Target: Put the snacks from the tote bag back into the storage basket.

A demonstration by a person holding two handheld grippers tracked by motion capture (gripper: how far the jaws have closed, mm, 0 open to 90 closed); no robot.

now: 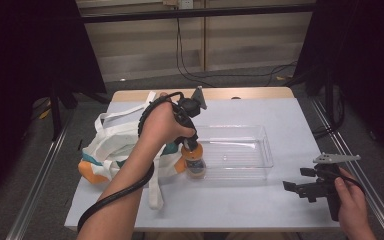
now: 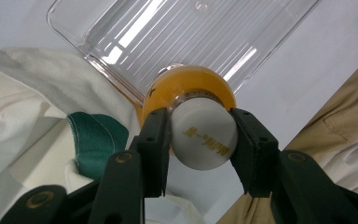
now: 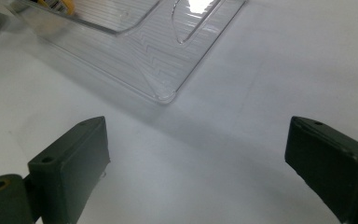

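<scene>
One bottle (image 1: 195, 162) out of the bag (image 1: 111, 145) | gripped at the white cap by left gripper (image 2: 200, 140), at the near-left corner of the clear tray (image 1: 260, 131) (inside or beside: unclear) | release pending | right gripper (image 3: 198, 158) wide open, idle over the table (image 1: 240, 205)

On the table (image 1: 260, 205), the tray (image 1: 250, 150) lies in the middle with the bag (image 1: 112, 145) to its left. The bottle (image 1: 195, 162) stands upright at the tray's near left corner, between tray and bag. The right gripper (image 1: 300, 189) sits near the table's right front edge, well apart from the tray.
</scene>
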